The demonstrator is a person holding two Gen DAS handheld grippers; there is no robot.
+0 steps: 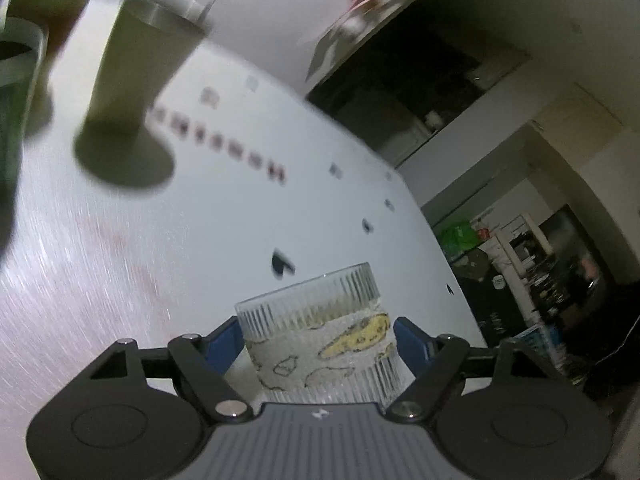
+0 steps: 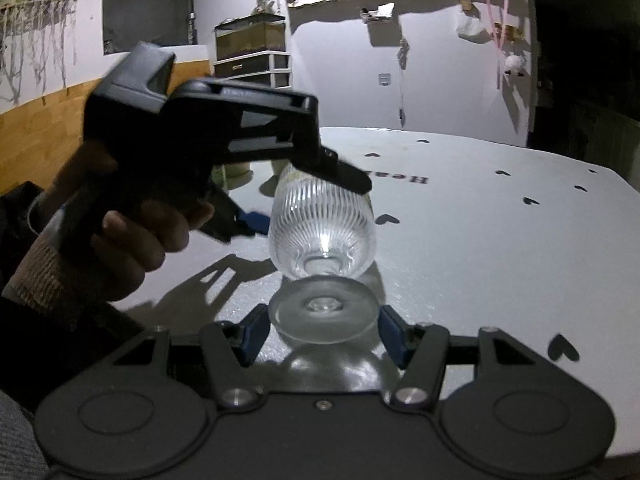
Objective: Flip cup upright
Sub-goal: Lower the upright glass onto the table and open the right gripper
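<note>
One ribbed clear glass goblet [image 2: 323,224] is clamped by the left gripper [image 1: 319,340]; its foot is bracketed by the right gripper [image 2: 323,330], contact indiscernible. Behind the goblet, two green tumblers [image 1: 140,76] are seen.

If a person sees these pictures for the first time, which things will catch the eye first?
First comes the ribbed glass cup, gripped around its bowl by the left gripper and tilted over the white table, its round foot between the fingers of the right gripper. Next, the lemon print on the cup's band, seen from the left wrist. Then a tall green tumbler, blurred, further back on the table.
</note>
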